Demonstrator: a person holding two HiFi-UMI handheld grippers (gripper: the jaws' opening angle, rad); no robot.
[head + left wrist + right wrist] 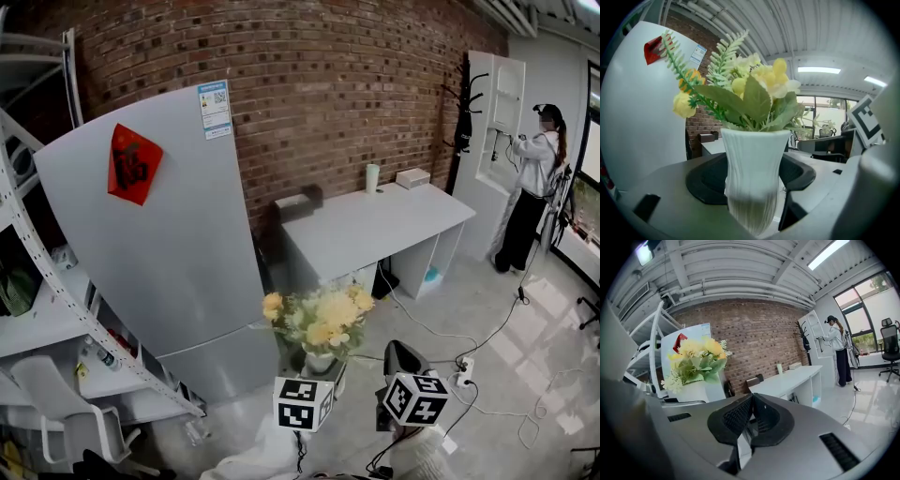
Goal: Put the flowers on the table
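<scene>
A white ribbed vase (752, 178) of yellow and cream flowers (750, 93) hangs in the air, with my left gripper (752, 190) shut on its lower body. From the head view the flowers (319, 319) sit just ahead of the left gripper (317, 367), over the floor. The white table (375, 230) stands farther ahead against the brick wall. My right gripper (398, 358) hovers right of the vase. Its jaws (751, 401) are shut with nothing between them. The flowers (696, 359) show at its left, and the table (787, 380) lies beyond.
A tall grey fridge (159, 244) stands left of the table, beside a white shelf rack (37, 281). On the table are a cup (372, 177), a white box (412, 177) and a dark box (300, 202). A person (534, 187) stands far right. Cables and a power strip (464, 370) lie on the floor.
</scene>
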